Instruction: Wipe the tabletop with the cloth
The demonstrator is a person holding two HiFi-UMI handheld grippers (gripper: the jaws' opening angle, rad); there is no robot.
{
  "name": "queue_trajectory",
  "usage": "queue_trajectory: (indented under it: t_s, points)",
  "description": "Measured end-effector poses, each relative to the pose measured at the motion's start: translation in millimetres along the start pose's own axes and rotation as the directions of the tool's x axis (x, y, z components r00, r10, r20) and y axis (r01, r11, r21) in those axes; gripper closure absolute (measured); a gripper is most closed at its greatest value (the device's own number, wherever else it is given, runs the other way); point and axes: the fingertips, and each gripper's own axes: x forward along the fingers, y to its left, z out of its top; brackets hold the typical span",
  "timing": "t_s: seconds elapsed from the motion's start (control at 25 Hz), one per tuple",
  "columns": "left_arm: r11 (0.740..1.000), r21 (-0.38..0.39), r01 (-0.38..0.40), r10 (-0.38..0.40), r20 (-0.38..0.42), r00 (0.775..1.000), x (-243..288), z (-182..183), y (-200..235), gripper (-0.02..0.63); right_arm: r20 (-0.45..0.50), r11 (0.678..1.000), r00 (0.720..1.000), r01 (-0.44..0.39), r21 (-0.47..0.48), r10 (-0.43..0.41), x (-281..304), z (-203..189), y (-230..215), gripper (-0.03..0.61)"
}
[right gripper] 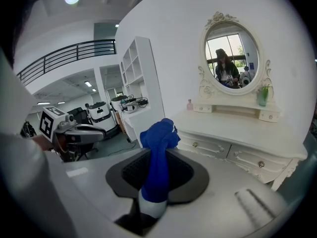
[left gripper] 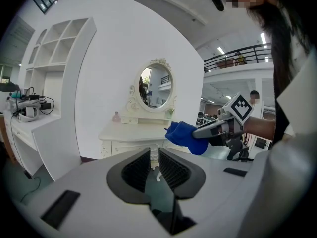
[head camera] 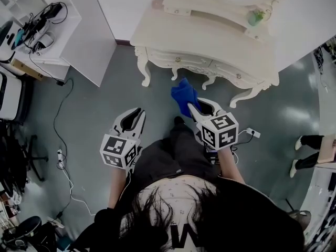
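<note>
The cream dressing table's tabletop [head camera: 210, 35] lies ahead of me, bare in its middle. A bunched blue cloth [head camera: 184, 95] hangs in the air in front of the table, below its front edge. My right gripper [head camera: 197, 107] is shut on it, and in the right gripper view the cloth [right gripper: 158, 143] sticks up between the jaws of that gripper [right gripper: 157, 168]. My left gripper [head camera: 137, 112] floats to the left, lower and apart from the cloth. Its jaws are shut with nothing in them [left gripper: 154, 155], and from there the cloth [left gripper: 184, 135] shows off to the right.
A small pink bottle [head camera: 156, 1] and a green pot [head camera: 255, 17] stand on the table's raised back shelf under the oval mirror [right gripper: 232, 56]. A white shelf unit [head camera: 79, 30] stands to the left. Cables [head camera: 63, 156] and a power strip [head camera: 252, 133] lie on the floor.
</note>
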Motion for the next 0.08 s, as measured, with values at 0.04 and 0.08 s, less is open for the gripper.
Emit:
queue_trajectory:
  t_s: [0.04, 0.08]
  points:
    - [1.0, -0.001, -0.013, 0.013, 0.008, 1.0, 0.5, 2.1, 5.0, 0.577, 0.005, 1.0, 1.0, 0.006, -0.014, -0.006, 2.2, 4.9, -3.9, 0.489]
    - [1.0, -0.003, -0.026, 0.026, 0.015, 1.0, 1.1, 4.3, 10.2, 0.577, 0.01, 1.0, 1.0, 0.012, -0.029, -0.012, 4.3, 10.0, -7.9, 0.489]
